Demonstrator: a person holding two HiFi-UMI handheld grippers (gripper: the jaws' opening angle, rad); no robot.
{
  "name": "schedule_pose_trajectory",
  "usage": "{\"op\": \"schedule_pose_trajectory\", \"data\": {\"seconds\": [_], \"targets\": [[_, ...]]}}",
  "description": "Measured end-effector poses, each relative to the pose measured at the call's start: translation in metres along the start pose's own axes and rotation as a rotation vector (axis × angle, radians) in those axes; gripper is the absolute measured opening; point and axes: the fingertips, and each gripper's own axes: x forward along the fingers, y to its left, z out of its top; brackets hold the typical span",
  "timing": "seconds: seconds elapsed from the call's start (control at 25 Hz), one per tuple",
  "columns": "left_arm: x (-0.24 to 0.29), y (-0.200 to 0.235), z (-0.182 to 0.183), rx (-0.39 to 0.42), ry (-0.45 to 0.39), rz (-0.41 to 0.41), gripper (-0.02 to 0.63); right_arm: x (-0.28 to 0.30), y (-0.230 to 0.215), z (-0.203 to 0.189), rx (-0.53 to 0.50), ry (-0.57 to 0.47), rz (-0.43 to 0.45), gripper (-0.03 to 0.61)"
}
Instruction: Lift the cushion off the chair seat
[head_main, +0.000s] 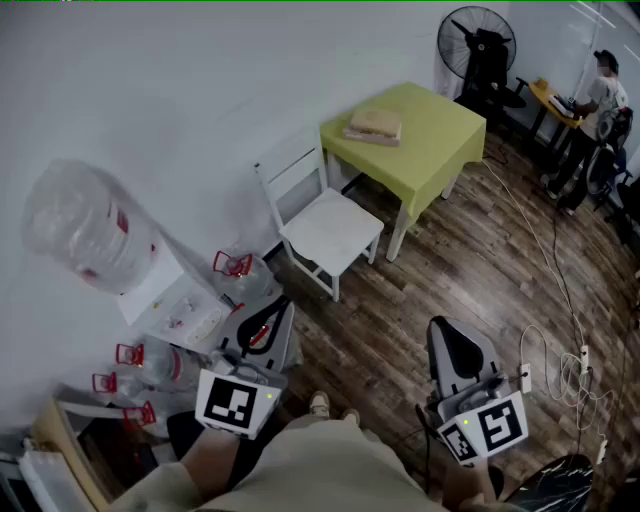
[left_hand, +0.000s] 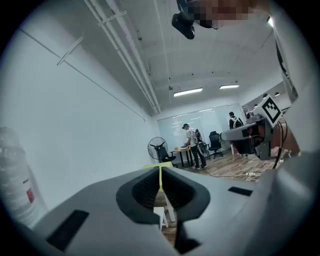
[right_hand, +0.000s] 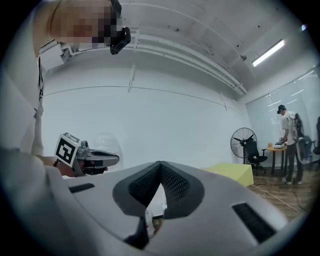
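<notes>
Cushion (head_main: 335, 228): white, lying flat on the seat of the white chair (head_main: 308, 260), just beside the yellow-green surface (head_main: 440, 130).
Left gripper (head_main: 272, 308): fingers (left_hand: 145, 190) pressed together, empty, level, well apart from the chair.
Right gripper (head_main: 446, 326): fingers (right_hand: 175, 185) closed together too, empty.

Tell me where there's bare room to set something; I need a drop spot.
Free: the green table right of the tan pad, and floor between chair and cables. Crowded: the corner with water bottles.
</notes>
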Motion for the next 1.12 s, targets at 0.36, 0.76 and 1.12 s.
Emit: {"op": "schedule_pose_trajectory", "data": {"seconds": [0.36,0.76,1.12], "targets": [[0.0,-0.008,0.002,-0.001,-0.011,-0.013,0.028,-0.004,-0.008,-0.001,0.035,-0.018,-0.004,0.021],[-0.001,-0.02,0.003,0.0,-0.013,0.035,0.028,-0.01,-0.018,-0.007,0.042,-0.039,0.039,0.021],[0.019,-0.027,0.0,0.009,-0.012,0.036,0.028,-0.016,-0.031,-0.015,0.063,-0.051,0.037,0.021]]}}
